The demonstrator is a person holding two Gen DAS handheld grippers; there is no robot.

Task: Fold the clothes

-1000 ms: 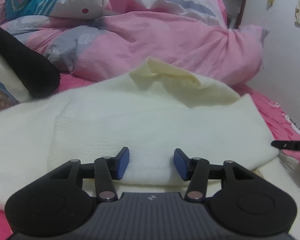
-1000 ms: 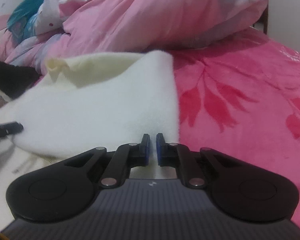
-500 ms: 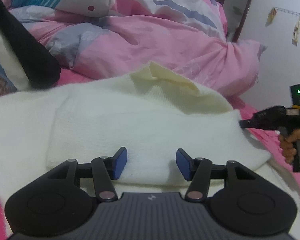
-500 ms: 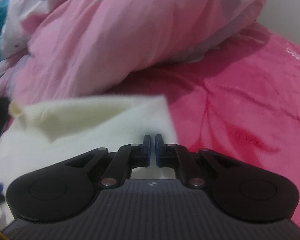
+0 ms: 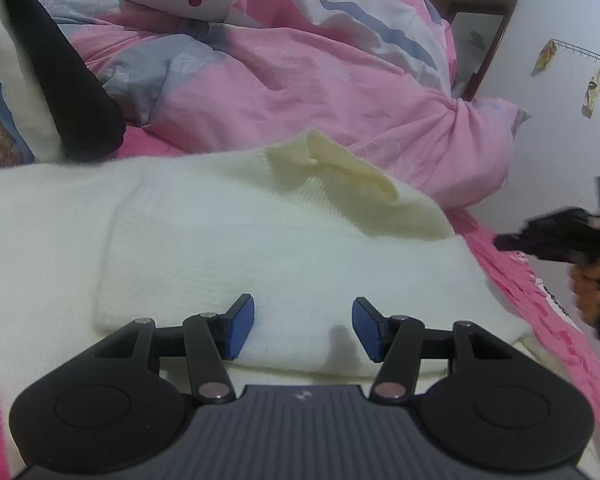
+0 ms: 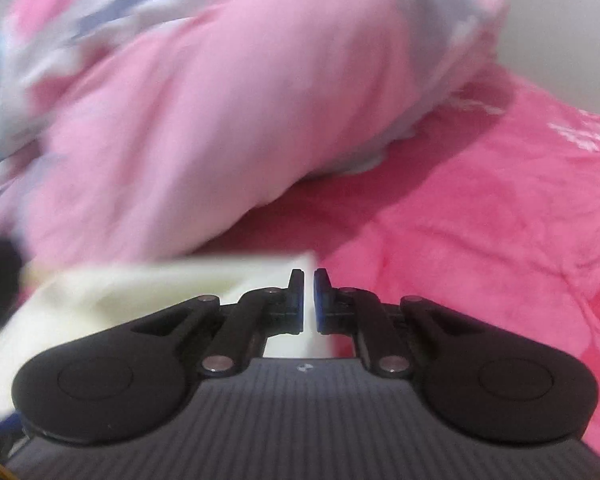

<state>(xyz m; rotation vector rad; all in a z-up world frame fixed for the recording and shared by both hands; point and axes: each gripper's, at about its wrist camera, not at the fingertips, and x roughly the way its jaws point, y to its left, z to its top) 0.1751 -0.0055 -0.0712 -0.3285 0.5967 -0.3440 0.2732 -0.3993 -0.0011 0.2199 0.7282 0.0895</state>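
While right hand-held gripper (image 6: 308,300) closed — left hand-held gripper (image 5: 303,328) half-open.

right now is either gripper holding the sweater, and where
Neither holds it. The left gripper is open over the folded sweater, pads not pressing. The right gripper is shut on nothing, off to the sweater's right edge.

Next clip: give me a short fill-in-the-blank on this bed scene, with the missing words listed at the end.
1. The knitted sweater spread on the bed is ____ in colour.
2. The left tongs hover over the sweater with jaws ____.
3. The right tongs have their jaws almost ____.
4. The bedsheet under the sweater is ____.

Missing words: cream; open; shut; pink
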